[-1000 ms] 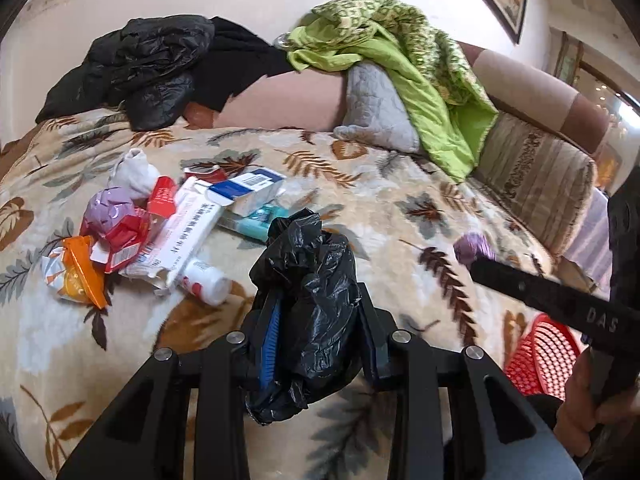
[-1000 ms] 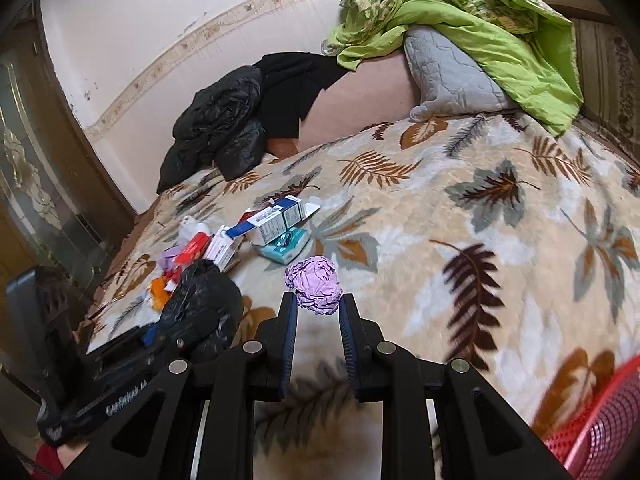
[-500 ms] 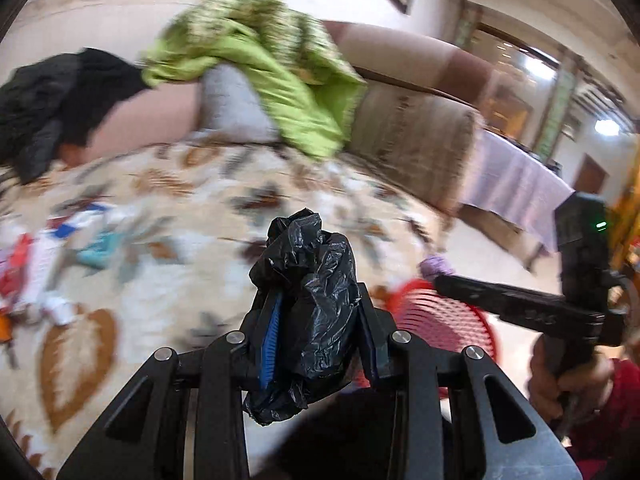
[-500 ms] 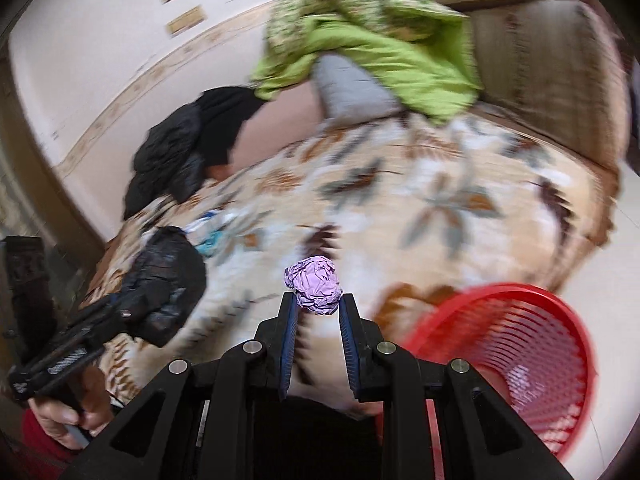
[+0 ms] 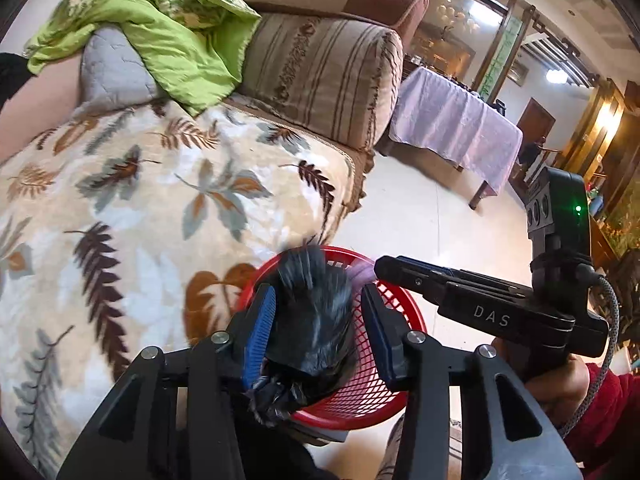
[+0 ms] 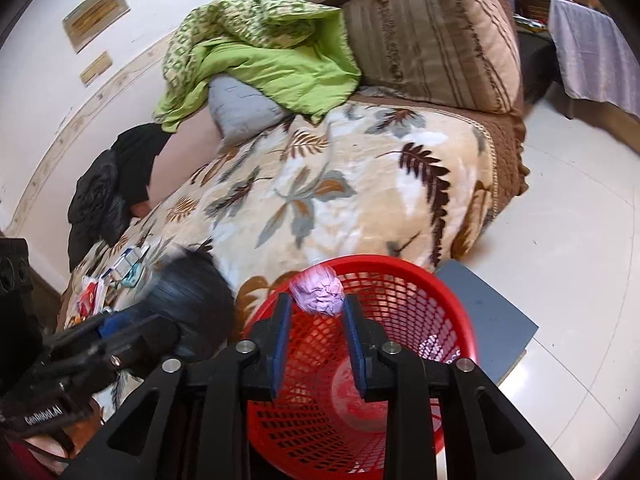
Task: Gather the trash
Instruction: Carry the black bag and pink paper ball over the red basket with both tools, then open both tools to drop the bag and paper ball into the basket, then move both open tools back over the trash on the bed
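A: What changed in the last second?

B: Both grippers swung off the leaf-patterned bed blanket [image 6: 320, 200] to the round red plastic mesh basket [image 6: 400, 360] on the floor at the bed's near right corner. On the left, the left gripper [image 5: 318, 332] has spread its jaws; the crumpled black plastic bag [image 5: 312, 320] between its blue pads is motion-blurred, so I judge it is dropping (half a second ago it was pinched tight).

A: And on the right?

B: The right gripper [image 6: 316, 312] has opened too: the crumpled purple paper ball [image 6: 318, 292] sits blurred between the jaws at their tips, over the basket's far rim, with a gap either side.

A: Orientation?

B: The bag's long axis runs along the fingers, its knotted end nearest the camera. The ball has no clear axis.

A: So for the task?

B: Two pieces nearly binned; more wrappers [image 6: 116, 276] lie far left on the blanket.
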`<state>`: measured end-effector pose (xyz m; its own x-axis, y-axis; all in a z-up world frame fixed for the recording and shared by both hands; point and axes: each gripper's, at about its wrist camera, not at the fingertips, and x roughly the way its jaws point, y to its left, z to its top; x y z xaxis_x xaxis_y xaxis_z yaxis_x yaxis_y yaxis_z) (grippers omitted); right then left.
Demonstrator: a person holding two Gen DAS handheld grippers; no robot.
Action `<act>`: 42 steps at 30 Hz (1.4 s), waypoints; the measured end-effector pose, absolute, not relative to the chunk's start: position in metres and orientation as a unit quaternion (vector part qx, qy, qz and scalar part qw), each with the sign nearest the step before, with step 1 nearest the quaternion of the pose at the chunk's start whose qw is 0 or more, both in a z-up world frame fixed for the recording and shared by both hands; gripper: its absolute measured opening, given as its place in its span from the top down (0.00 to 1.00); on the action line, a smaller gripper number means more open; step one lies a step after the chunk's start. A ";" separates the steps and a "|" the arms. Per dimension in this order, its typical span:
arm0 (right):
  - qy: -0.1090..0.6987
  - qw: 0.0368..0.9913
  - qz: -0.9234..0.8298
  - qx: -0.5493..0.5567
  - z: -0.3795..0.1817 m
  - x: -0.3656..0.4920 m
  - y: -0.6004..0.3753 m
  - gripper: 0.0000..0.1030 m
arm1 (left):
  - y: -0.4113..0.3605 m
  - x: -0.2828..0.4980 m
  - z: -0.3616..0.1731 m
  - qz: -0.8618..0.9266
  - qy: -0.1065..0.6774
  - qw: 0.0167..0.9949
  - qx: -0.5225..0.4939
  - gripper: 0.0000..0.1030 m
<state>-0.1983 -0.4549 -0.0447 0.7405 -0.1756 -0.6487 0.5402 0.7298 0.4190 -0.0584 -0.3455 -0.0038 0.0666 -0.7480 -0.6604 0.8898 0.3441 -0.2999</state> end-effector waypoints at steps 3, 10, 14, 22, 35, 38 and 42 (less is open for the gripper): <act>0.293 0.881 -0.212 0.304 -0.043 -0.201 -0.458 0.61 | -0.343 -0.056 -0.005 -0.564 0.386 0.725 0.086 0.44; 0.288 0.886 -0.193 0.307 -0.038 -0.190 -0.449 0.60 | -0.312 -0.038 0.001 -0.536 0.383 0.749 0.068 0.42; 0.291 0.894 -0.163 0.299 -0.033 -0.172 -0.432 0.54 | -0.281 -0.022 0.006 -0.503 0.375 0.777 0.056 0.39; 0.305 0.915 -0.087 0.249 -0.018 -0.114 -0.377 0.52 | -0.195 0.012 0.014 -0.422 0.370 0.827 0.015 0.38; 0.349 0.920 0.027 0.178 -0.023 -0.017 -0.268 0.50 | -0.027 0.061 -0.004 -0.243 0.366 0.897 -0.056 0.38; 0.354 0.918 0.049 0.169 -0.026 0.002 -0.247 0.50 | 0.000 0.070 -0.008 -0.213 0.364 0.903 -0.077 0.38; 0.355 0.918 0.070 0.163 -0.030 0.027 -0.223 0.50 | 0.028 0.081 -0.011 -0.171 0.360 0.913 -0.093 0.38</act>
